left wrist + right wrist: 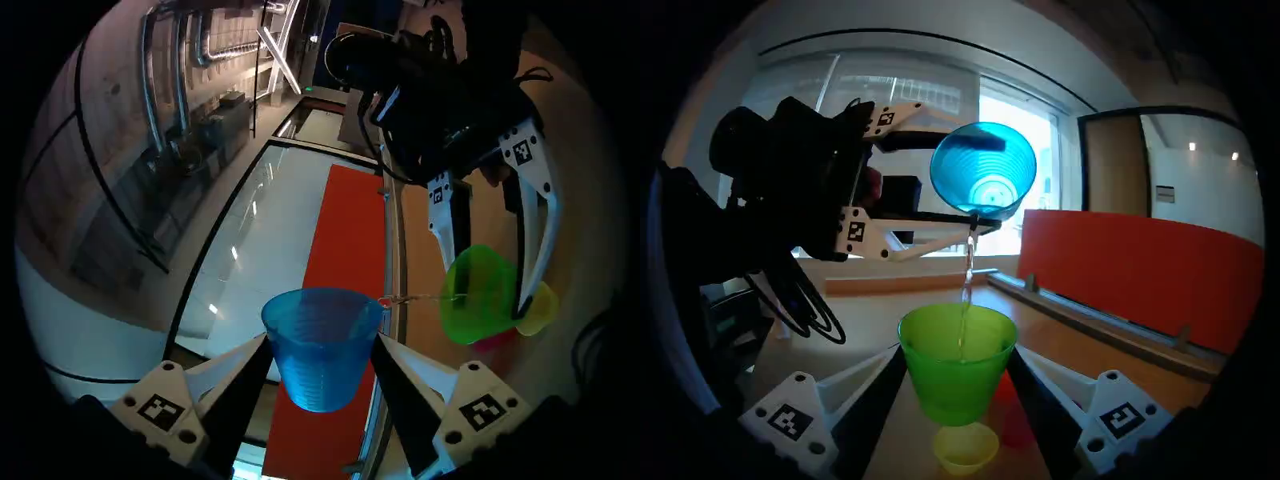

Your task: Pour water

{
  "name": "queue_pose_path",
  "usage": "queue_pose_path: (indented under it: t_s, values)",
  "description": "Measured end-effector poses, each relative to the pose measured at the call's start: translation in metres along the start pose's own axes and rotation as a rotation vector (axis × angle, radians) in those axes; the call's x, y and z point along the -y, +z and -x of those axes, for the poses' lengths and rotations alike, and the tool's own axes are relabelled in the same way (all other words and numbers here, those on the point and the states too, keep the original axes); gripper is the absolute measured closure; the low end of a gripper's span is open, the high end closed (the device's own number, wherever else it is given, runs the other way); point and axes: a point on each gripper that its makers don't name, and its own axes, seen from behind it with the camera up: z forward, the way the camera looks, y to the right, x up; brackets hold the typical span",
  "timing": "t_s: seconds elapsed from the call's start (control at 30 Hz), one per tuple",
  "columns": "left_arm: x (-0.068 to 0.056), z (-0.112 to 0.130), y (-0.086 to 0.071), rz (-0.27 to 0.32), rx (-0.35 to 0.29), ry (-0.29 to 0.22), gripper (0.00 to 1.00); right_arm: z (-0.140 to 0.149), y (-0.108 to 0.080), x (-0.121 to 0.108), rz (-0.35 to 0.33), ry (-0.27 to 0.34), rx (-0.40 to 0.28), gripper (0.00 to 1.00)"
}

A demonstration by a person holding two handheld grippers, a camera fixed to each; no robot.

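Blue cup (984, 172), clamped in left fingers (228, 380), streams water (967, 272) into green cup (958, 364) clamped by right fingers (868, 380).

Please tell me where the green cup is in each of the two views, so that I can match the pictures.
Left gripper view: the green cup is right of centre, farther off, its mouth turned to the picture's left, held by the right gripper.
Right gripper view: the green cup is at bottom centre, close to the camera.
Shared landmark: the blue cup, from which a thin stream of water falls into the green one.
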Motion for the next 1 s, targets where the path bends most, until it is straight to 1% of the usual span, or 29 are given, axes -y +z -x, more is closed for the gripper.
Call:
queue_pose_path:
  t_s: [0.5,0.67,1.0]
  values:
    - [0.0031,-0.0037,-0.0009,-0.008,-0.001,0.048,0.18,-0.0008,-0.0007,-0.0018,0.006,0.0,-0.004,0.12]
    - [0.0043,-0.0032,-0.0008,-0.007,0.0,0.071,0.18,-0.0007,-0.0002,-0.0016,0.006,0.0,-0.003,0.12]
    - [0.0055,-0.0023,-0.0011,-0.013,0.003,0.099,0.18,-0.0001,-0.0003,-0.0024,0.006,0.004,-0.006,0.12]
